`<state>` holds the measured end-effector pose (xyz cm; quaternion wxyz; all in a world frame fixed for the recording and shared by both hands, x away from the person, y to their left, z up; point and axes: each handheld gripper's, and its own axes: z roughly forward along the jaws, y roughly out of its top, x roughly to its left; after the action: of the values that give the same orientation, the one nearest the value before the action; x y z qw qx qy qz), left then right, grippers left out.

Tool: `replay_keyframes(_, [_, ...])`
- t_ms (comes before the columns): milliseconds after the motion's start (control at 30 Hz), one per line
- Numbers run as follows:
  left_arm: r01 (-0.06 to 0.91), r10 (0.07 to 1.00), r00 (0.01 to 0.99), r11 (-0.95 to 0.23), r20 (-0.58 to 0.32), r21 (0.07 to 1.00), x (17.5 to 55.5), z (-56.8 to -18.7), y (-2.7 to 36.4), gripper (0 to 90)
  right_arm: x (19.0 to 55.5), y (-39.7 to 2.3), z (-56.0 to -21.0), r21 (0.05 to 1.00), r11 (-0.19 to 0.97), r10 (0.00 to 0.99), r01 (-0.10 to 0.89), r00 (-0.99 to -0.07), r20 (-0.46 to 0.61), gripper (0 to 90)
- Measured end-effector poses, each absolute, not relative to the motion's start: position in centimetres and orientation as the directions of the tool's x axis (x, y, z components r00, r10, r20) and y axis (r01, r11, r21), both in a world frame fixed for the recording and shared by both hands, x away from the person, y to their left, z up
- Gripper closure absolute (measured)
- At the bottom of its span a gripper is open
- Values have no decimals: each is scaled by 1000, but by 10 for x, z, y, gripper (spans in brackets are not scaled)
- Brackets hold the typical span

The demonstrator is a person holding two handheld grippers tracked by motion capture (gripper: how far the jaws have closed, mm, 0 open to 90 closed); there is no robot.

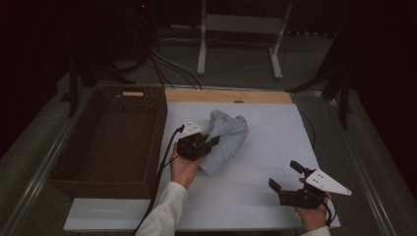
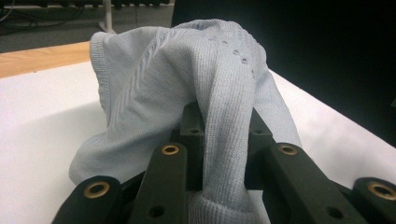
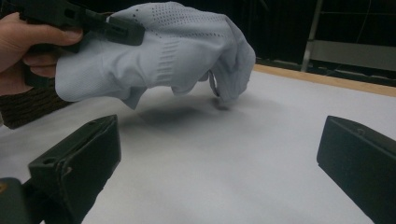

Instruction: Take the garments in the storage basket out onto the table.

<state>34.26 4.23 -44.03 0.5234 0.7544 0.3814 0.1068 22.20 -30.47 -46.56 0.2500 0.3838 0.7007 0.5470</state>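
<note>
Knit garment (image 1: pixel 227 137) clamped in left gripper (image 1: pixel 209 143), lifted off white board (image 1: pixel 275 162); right gripper (image 1: pixel 285 178) gaping, idle. Next: carry to wicker basket (image 1: pixel 74 169).

Dim room, dark surroundings. White rectangular tabletop (image 1: pixel 255 196) with pale wooden strip (image 1: pixel 228 96) along far edge. Grey carpeted floor (image 1: pixel 236 64) beyond. White metal frame stand (image 1: pixel 241 29) at rear. Black cables (image 1: pixel 167 66) trailing across floor.
</note>
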Motion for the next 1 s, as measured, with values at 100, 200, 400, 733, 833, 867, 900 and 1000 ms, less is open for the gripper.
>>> replay_keyframes(100, [469, 688, 685, -164, -240, 868, 343, -443, 40, 765, 222, -305, -466, 959, 107, 811, 264, -581, 70, 0])
replay_keyframes(200, [472, 688, 686, -170, -238, 865, 344, -445, 39, 764, 222, -305, -466, 958, 105, 811, 266, -581, 72, 0])
replay_keyframes(400, [480, 687, 684, -171, -245, 860, 344, -449, 37, 759, 222, -304, -466, 958, 105, 810, 267, -582, 73, 0])
replay_keyframes(733, [489, 684, 685, -175, -252, 855, 343, -452, 32, 745, 222, -304, -466, 958, 104, 811, 267, -581, 74, 0])
replay_keyframes(833, [490, 682, 686, -175, -254, 854, 342, -453, 30, 740, 222, -305, -466, 958, 104, 811, 268, -580, 74, 0])
replay_keyframes(867, [492, 680, 686, -173, -257, 853, 342, -454, 29, 740, 222, -305, -466, 958, 103, 811, 268, -580, 75, 0])
replay_keyframes(900, [493, 680, 687, -179, -255, 852, 341, -455, 28, 735, 222, -305, -466, 958, 104, 811, 267, -580, 74, 0])
replay_keyframes(1000, [494, 677, 689, -181, -257, 850, 340, -456, 25, 727, 222, -305, -466, 958, 103, 811, 267, -581, 74, 0])
